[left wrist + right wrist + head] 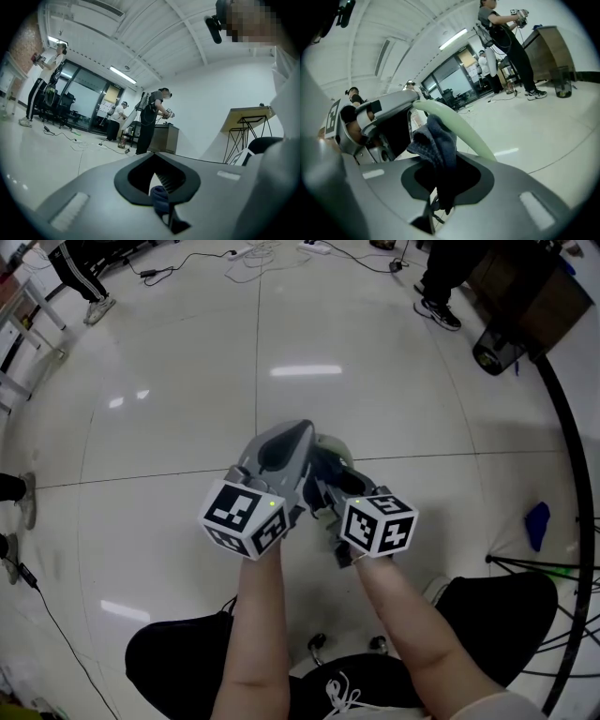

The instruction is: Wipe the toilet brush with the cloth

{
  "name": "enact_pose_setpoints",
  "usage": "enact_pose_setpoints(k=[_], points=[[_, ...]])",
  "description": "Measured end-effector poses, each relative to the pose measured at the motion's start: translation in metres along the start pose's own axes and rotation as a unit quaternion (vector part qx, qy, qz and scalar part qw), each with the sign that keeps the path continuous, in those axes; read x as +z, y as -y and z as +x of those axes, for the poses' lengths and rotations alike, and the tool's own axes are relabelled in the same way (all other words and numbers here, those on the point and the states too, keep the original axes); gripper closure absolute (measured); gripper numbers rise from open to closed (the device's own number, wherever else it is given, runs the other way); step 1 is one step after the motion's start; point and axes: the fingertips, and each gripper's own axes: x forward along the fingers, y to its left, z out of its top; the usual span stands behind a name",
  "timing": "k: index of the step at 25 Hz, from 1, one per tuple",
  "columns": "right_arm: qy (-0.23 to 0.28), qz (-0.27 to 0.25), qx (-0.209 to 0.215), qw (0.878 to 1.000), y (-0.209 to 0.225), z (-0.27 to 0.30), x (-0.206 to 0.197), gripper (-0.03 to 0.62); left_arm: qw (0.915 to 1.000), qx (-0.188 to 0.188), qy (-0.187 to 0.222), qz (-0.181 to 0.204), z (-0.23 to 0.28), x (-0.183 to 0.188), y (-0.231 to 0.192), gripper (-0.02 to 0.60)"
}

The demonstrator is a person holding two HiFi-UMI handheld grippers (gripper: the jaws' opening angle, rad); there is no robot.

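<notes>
Both grippers are held close together above the pale floor. My right gripper [439, 190] is shut on a dark blue-grey cloth [436, 143], which bunches up out of its jaws against the toilet brush's pale green handle [457, 129]. The handle runs from the tip of my left gripper [401, 108] down behind the cloth. From above, the handle [336, 446] shows between the left gripper [296, 433] and the right gripper [325, 465]. In the left gripper view the left gripper [157, 186] has its jaws nearly together, with a blue scrap [159, 194] at their base. The brush head is hidden.
People stand at the far edge of the floor [437, 307], near cables [253, 254]. A wooden cabinet [534, 292] and a black bin [495, 352] stand at the upper right. A blue item [536, 524] lies by black stand legs [548, 568]. Chair casters [319, 643] are below my arms.
</notes>
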Motion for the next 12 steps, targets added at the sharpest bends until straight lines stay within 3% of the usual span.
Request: enact_pose_setpoints(k=[7, 12], points=[[-0.021, 0.093, -0.024, 0.995, 0.037, 0.0, -0.034, 0.533, 0.9999, 0.006, 0.002, 0.009, 0.0, 0.001, -0.002, 0.575], [-0.047, 0.103, -0.046, 0.992, 0.057, 0.001, -0.058, 0.533, 0.9999, 0.011, 0.007, 0.003, -0.004, 0.001, -0.001, 0.575]])
